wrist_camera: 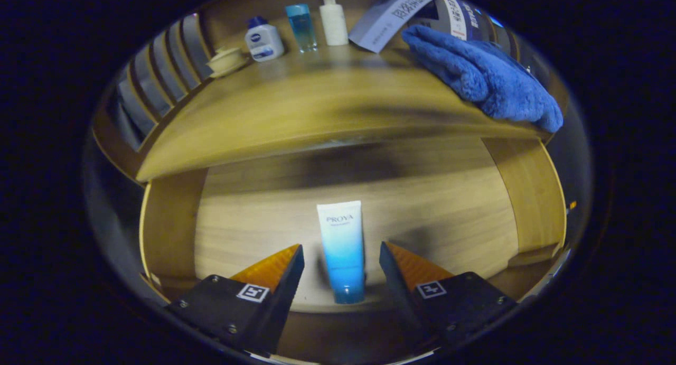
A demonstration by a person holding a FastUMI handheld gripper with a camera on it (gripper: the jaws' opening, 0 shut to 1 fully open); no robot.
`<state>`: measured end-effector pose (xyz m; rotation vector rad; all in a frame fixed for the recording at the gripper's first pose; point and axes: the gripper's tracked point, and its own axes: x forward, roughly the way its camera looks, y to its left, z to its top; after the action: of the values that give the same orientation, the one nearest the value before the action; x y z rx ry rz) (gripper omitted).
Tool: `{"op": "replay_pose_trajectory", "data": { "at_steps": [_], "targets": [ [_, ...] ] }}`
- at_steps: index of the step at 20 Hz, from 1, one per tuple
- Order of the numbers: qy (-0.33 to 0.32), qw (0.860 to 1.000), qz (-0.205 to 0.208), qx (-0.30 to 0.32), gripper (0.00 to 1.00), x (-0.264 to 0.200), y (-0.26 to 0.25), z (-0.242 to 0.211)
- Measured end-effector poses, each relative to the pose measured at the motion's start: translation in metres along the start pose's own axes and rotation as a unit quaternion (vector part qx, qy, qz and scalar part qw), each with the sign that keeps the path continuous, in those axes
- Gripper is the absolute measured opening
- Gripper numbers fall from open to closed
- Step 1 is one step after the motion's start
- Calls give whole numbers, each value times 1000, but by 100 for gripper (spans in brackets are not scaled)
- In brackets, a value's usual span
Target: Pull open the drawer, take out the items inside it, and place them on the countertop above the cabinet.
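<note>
Hovering over the open drawer (174, 233), my gripper (341, 254) is spread wide, gripping nothing. Directly at twelve o'clock lies the blue-and-white cosmetic tube (342, 249), between my fingertips, long axis running twelve-to-six, cap nearest me.

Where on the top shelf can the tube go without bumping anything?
The countertop is bare along its front and middle, between the small jar and the blue towel. The back is crowded with bottles. The open gripper straddles the tube.
</note>
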<state>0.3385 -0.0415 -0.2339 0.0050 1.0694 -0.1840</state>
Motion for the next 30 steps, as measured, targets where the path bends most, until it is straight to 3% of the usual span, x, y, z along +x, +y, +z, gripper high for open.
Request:
{"op": "replay_pose_trajectory", "data": {
  "at_steps": [1,4,6,11,15,21,25,30],
  "targets": [
    [9,1000,5,-9,85,6,2,-2],
    [12,1000,22,-11,49,21,6,-5],
    [3,999,35,-10,40,8,6,-3],
    [-67,996,61,5,40,-12,7,9],
    [-143,987,66,-17,40,-36,4,15],
    [-252,961,113,-16,40,-68,16,27],
    [-313,942,119,-9,40,-101,14,35],
    [-376,915,148,10,39,-163,25,80]
  ]
}}
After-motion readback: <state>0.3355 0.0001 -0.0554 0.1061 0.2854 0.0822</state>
